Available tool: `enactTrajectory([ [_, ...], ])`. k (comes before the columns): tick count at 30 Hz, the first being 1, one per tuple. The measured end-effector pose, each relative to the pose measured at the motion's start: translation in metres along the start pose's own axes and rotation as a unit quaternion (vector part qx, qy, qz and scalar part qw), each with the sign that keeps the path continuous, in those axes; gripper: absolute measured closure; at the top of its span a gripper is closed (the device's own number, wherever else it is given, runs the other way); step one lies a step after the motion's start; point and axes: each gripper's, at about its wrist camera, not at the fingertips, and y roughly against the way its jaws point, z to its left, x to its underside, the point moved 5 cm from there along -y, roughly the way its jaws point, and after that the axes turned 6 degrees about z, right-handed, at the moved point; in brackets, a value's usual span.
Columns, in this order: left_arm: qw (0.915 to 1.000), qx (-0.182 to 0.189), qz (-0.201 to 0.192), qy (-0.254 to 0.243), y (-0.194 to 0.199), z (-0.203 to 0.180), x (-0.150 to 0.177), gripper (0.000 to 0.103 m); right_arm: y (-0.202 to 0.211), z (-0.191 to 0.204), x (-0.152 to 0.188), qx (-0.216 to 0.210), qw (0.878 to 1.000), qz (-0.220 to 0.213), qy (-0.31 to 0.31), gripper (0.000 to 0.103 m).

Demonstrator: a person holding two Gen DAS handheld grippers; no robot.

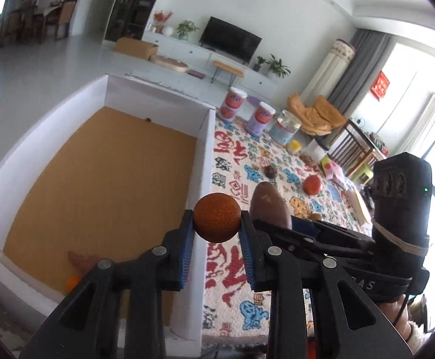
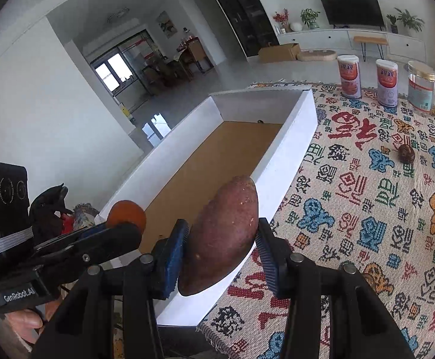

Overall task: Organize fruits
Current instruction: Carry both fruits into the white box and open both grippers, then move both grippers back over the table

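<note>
1. Carrying two pieces at once, the left hand-held gripper (image 1: 217,224) is clamped on a rough-skinned orange fruit (image 1: 217,217), pinched between its blue pads (image 1: 187,239) right above the near wall of the white box (image 1: 205,161).
2. The right hand-held gripper (image 2: 222,248) is clamped on a reddish sweet potato (image 2: 222,233), held across its middle with the tip pointing up and away, over the box's near corner.
3. The step in hand looks like delivery into the box, whose brown floor (image 1: 103,179) is mostly bare; one small orange piece (image 1: 72,282) and a brownish item beside it lie in the near corner.
4. To do it well, bring each load fully past the white wall before letting go, so nothing strikes the rim and rolls back onto the patterned cloth (image 2: 367,224).
5. Lower both close to the floor first; the round fruit will likely roll if dropped from height, and the sweet potato is heavy enough to bounce.
6. Keep the two grippers apart sideways, since they sit just beside each other and could knock together.
7. Set the pieces clear of those already in the corner.
8. More produce waits on the cloth: a red fruit (image 1: 312,184) and a small dark one (image 1: 270,170), near the tall cans (image 2: 349,76).
</note>
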Motion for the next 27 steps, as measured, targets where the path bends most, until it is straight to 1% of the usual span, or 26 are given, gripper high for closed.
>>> enactTrajectory([
  [2, 0.9989, -0.025, 0.021, 0.035, -0.019, 0.031, -0.003, 0.074, -0.019, 0.021, -0.003, -0.009, 1.000, 0.016, 0.024, 0.057],
  [6, 0.9927, -0.063, 0.056, 0.086, -0.055, 0.075, 0.005, 0.074, -0.060, 0.043, 0.002, -0.001, 0.997, 0.053, 0.060, 0.057],
  [8, 0.9903, -0.073, 0.064, 0.100, -0.063, 0.086, 0.010, 0.074, -0.077, 0.049, 0.007, 0.011, 0.995, 0.069, 0.076, 0.057],
  [10, 0.9892, -0.085, 0.064, 0.101, -0.064, 0.091, 0.013, 0.073, -0.092, 0.050, 0.011, 0.025, 0.993, 0.082, 0.087, 0.057],
  [11, 0.9888, -0.089, 0.064, 0.101, -0.066, 0.092, 0.013, 0.073, -0.097, 0.050, 0.011, 0.031, 0.992, 0.084, 0.090, 0.058],
  [13, 0.9875, -0.101, 0.064, 0.102, -0.066, 0.094, 0.014, 0.071, -0.103, 0.050, 0.010, 0.040, 0.991, 0.082, 0.098, 0.059],
  [14, 0.9872, -0.104, 0.063, 0.103, -0.064, 0.094, 0.014, 0.062, -0.105, 0.050, 0.008, 0.046, 0.991, 0.079, 0.101, 0.059],
  [15, 0.9874, -0.102, 0.061, 0.105, -0.062, 0.094, 0.013, 0.058, -0.107, 0.050, 0.006, 0.050, 0.990, 0.076, 0.103, 0.058],
  [17, 0.9875, -0.106, 0.052, 0.105, -0.059, 0.093, 0.011, 0.039, -0.105, 0.048, 0.000, 0.056, 0.991, 0.070, 0.099, 0.058],
  [18, 0.9878, -0.110, 0.043, 0.101, -0.055, 0.090, 0.009, 0.033, -0.101, 0.046, -0.002, 0.054, 0.992, 0.061, 0.094, 0.058],
  [19, 0.9884, -0.114, 0.032, 0.095, -0.050, 0.087, 0.008, 0.025, -0.094, 0.043, -0.005, 0.053, 0.994, 0.048, 0.087, 0.058],
  [20, 0.9893, -0.115, 0.023, 0.087, -0.047, 0.081, 0.007, 0.021, -0.086, 0.040, -0.007, 0.054, 0.994, 0.037, 0.082, 0.057],
  [22, 0.9918, -0.109, 0.013, 0.065, -0.043, 0.066, 0.008, 0.020, -0.069, 0.030, -0.008, 0.070, 0.995, 0.017, 0.075, 0.051],
  [24, 0.9950, -0.091, 0.010, 0.040, -0.043, 0.044, 0.011, 0.019, -0.049, 0.015, -0.003, 0.091, 0.994, -0.004, 0.066, 0.027],
  [26, 0.9977, -0.066, 0.012, 0.013, -0.046, 0.015, 0.018, 0.017, -0.027, -0.005, 0.006, 0.114, 0.992, -0.027, 0.051, 0.016],
  [27, 0.9985, -0.053, 0.015, -0.004, -0.048, -0.001, 0.023, 0.017, -0.017, -0.018, 0.013, 0.128, 0.990, -0.036, 0.043, 0.013],
])
